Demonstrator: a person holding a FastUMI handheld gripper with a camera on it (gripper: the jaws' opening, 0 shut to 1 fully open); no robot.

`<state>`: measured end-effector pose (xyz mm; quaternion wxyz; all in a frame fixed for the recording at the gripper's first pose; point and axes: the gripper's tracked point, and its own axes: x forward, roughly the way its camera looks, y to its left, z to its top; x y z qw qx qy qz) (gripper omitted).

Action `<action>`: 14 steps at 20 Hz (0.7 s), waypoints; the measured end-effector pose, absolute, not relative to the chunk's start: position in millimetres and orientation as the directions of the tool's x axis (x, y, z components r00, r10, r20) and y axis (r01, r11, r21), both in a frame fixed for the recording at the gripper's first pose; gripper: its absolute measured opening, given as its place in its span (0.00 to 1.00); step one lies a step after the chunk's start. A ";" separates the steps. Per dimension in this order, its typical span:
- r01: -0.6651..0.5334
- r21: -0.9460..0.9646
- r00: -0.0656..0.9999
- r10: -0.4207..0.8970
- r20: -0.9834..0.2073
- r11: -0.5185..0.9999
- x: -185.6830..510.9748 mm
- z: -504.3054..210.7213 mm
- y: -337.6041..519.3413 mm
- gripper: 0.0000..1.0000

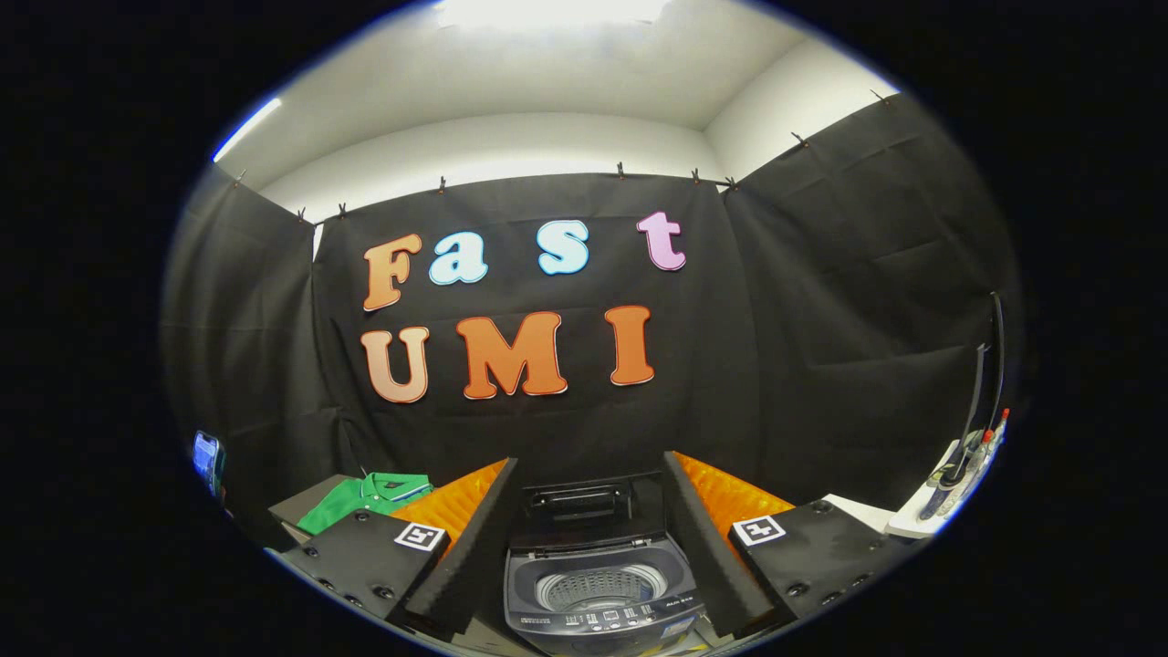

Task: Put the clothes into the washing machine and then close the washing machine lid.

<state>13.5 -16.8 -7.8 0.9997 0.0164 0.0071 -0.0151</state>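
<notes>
phone (207,459) with lit screen, at the far left by the black cloth wall (821,301) | white stand (922,516) with dark cables at right | ceiling light (547,11) above

Dark tabletop (301,505) with a green polo shirt (363,497) flat on it, beside the washing machine (598,584).

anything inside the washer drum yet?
Dark grey top-loading washing machine, lid up, sits between the open gripper fingers. Visible perforated metal drum wall is bare; drum bottom is hidden by the rim. Green polo shirt lies left, outside.
</notes>
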 end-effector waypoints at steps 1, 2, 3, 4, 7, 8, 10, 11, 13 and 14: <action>0.023 0.025 1.000 -0.023 -0.015 0.999 17.2 -6.5 -16.9 0.99; 0.012 0.018 1.000 -0.012 -0.017 1.000 21.4 -4.7 -16.2 0.99; 0.000 0.017 1.000 0.000 -0.015 1.000 24.2 -3.1 -15.6 0.99; -0.012 0.022 1.000 0.012 -0.014 1.000 28.6 -1.5 -16.3 0.99; -0.027 0.027 0.999 0.028 -0.024 0.999 40.0 -3.6 -24.8 0.99; -0.030 0.024 0.999 0.030 -0.027 0.999 43.3 -5.1 -28.6 0.99; -0.039 0.032 0.999 0.040 -0.037 0.999 51.3 -6.9 -32.0 0.99; -0.046 0.045 0.998 0.048 -0.046 0.998 54.8 -7.9 -31.5 0.99; -0.054 0.071 0.997 0.057 -0.048 0.996 60.2 -4.8 -31.1 0.99; -0.052 0.074 0.997 0.055 -0.045 0.996 62.0 -2.7 -31.5 0.99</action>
